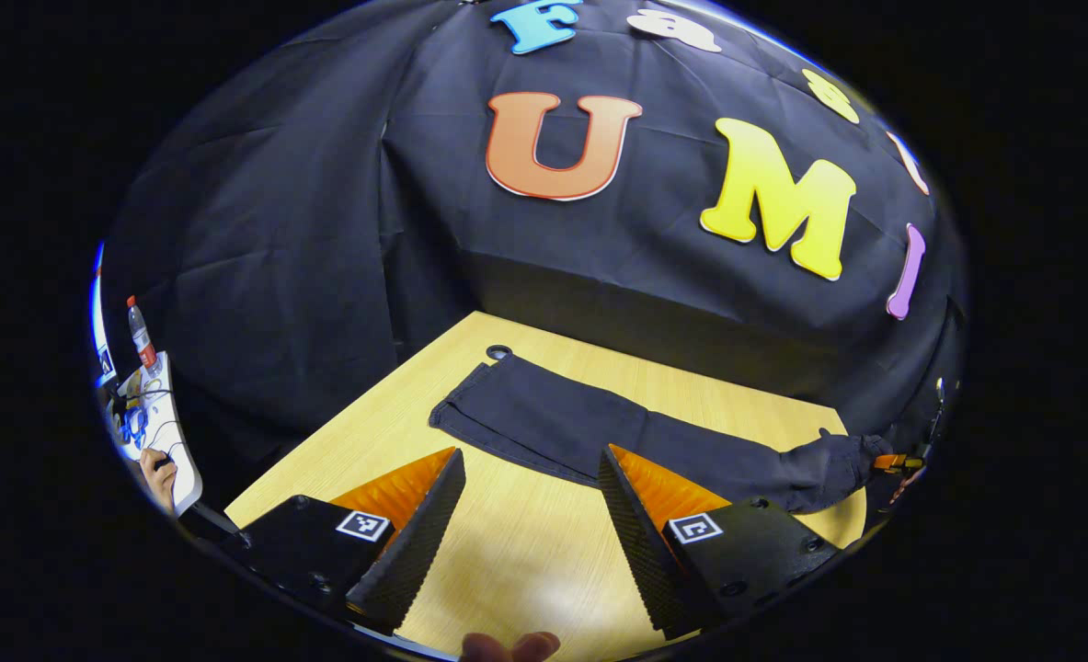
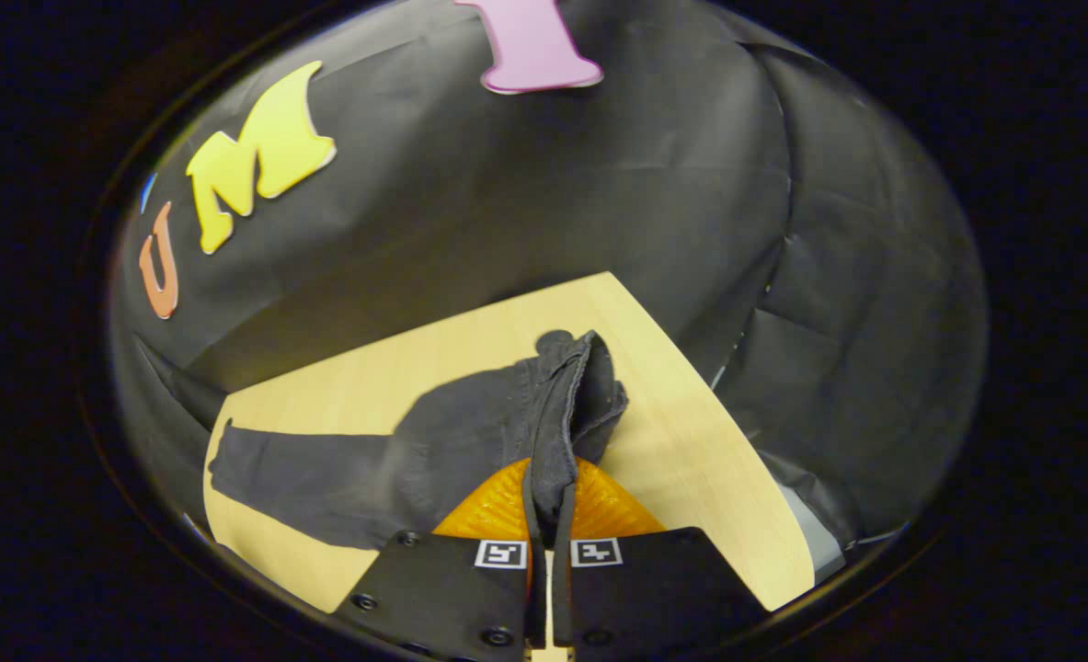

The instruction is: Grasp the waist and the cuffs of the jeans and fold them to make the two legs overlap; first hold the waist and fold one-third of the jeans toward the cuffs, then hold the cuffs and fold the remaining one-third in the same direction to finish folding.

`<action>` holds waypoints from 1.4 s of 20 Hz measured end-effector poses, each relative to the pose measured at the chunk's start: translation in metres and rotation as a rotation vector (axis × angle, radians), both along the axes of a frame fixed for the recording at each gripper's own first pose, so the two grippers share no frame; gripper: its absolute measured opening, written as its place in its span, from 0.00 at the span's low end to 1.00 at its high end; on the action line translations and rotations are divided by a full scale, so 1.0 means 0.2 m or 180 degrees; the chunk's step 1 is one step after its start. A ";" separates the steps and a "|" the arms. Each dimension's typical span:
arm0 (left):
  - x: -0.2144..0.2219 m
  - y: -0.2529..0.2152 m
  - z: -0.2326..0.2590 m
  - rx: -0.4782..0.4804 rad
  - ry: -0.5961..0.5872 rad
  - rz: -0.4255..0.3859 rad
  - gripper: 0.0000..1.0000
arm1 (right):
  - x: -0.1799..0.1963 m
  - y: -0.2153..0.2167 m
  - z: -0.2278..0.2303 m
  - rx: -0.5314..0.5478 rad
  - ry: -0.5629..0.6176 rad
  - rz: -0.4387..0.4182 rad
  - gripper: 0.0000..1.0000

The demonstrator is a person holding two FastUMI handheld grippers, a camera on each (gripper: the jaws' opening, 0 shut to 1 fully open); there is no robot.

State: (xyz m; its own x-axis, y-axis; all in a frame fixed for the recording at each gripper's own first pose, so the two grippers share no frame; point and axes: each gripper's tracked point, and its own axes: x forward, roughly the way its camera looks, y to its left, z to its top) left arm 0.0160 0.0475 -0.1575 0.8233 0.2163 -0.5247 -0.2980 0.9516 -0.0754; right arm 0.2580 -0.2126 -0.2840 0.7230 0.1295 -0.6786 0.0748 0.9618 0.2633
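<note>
Right gripper (image 2: 544,515) pinches jeans (image 2: 470,441) waist; left gripper (image 1: 530,515) gapes.

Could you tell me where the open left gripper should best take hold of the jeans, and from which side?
Probably the cuffs, the free end of the jeans lying flat on the table. The right gripper already pinches the waist. The left gripper is open with bare table ahead, so slide one finger under the cuffs' near edge.

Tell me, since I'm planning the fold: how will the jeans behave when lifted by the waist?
Probably floppy: the waist bunches and droops where the right gripper pinches it. Likely not slippery, since the jeans lie flat on the wooden table, so the legs may drag.
</note>
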 end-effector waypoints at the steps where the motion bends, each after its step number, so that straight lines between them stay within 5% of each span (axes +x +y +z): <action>1: -0.01 0.04 0.01 0.0002 -0.0048 0.0040 0.94 | 0.01 0.08 0.07 -0.0008 -0.0025 0.0049 0.03; 9: -0.22 0.36 0.04 0.0072 -0.0221 0.0309 0.94 | -0.07 0.99 0.41 -0.0068 -0.0193 0.0649 0.00; 15: -0.36 0.53 0.02 0.0030 -0.0200 0.0517 0.94 | -0.12 1.67 0.42 -0.0021 -0.0210 0.1109 0.03; 21: -0.48 0.62 0.00 -0.0029 -0.0158 0.0787 0.94 | -0.17 2.25 0.08 -0.0359 -0.0138 0.1357 0.02; 28: -0.53 0.63 -0.08 -0.0143 0.0006 0.0996 0.94 | -0.26 2.51 -0.40 -0.0942 -0.0005 0.1453 0.03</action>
